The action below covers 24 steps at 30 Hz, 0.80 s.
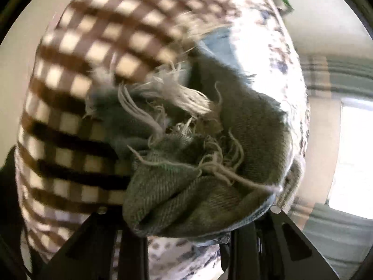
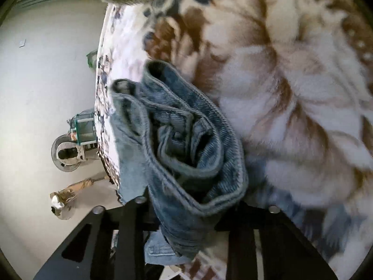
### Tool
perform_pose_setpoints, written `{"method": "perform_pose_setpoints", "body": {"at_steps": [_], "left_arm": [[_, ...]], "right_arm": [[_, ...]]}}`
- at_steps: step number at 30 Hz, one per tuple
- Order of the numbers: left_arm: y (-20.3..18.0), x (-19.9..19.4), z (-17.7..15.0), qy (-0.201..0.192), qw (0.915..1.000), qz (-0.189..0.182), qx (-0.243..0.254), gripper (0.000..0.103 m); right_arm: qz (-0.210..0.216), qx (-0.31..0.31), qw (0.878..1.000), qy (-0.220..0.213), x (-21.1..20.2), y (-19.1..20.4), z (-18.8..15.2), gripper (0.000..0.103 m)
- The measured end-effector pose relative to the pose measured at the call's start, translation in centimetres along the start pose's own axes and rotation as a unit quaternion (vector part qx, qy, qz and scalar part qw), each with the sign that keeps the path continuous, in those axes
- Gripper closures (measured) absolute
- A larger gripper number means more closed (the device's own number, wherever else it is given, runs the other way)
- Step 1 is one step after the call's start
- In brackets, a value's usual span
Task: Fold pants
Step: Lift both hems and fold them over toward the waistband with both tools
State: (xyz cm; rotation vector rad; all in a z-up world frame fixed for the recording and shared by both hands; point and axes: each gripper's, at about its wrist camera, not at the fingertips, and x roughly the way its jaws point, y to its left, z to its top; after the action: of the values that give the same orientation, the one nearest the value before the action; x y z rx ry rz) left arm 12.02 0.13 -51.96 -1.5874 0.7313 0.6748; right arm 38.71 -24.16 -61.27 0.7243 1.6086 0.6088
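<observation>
So in the left wrist view we've got the left gripper [image 1: 186, 231] at the bottom centre of the frame, clamped on a bunched-up frayed hem of the jeans [image 1: 200, 163]. The denim looks greyish-green here, with lots of loose white threads [image 1: 181, 95] sticking out around the middle of the frame. The cloth fills the gap between the black fingers [image 1: 132, 245], so we're calling it pinched tight on the fabric. Behind it, in the upper left, there's a brown-and-cream checked blanket [image 1: 93, 46], a bit motion-blurred, and a floral sheet [image 1: 275, 46] runs down the right of it. A bright window [image 1: 354, 158] sits at the right edge.

Over in the right wrist view, the right gripper [image 2: 186, 231] is also at the bottom centre and has a thick wad of blue denim between its fingers; that looks like the waistband end, with seams and what we think is a belt loop, folded over on itself. The jeans rise from the fingers toward the middle of the frame. To the right is a fuzzy brown-and-white blanket [image 2: 291, 93]. On the left we see pale floor [image 2: 42, 81] with a small round gadget [image 2: 67, 154] and a slipper-like thing [image 2: 60, 203] lower left; we can't tell exactly what either is.
</observation>
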Motion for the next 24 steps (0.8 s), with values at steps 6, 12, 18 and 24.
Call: {"method": "perform_pose_setpoints", "body": {"at_steps": [6,12,18,24], "left_arm": [[-7.1,-4.5,0.5,0.006,0.9977,-0.005,0.068,0.079],[-15.7,-6.7,1.0,0.030,0.9893,-0.022,0.141,0.079],[-29.0,-2.6,0.7,0.092,0.9718,-0.063,0.208,0.079],[-44.8,5.0,-0.9,0.153,0.9364,-0.129,0.288,0.079]], "right_arm": [[0.005,-0.001,1.000,-0.013,-4.6,5.2,-1.4,0.080],[0.020,0.013,0.998,-0.054,-12.8,9.2,-0.4,0.082],[0.041,0.046,0.988,-0.145,-21.9,12.3,4.2,0.082],[0.066,0.064,0.957,-0.275,-30.2,16.3,12.9,0.082]]}}
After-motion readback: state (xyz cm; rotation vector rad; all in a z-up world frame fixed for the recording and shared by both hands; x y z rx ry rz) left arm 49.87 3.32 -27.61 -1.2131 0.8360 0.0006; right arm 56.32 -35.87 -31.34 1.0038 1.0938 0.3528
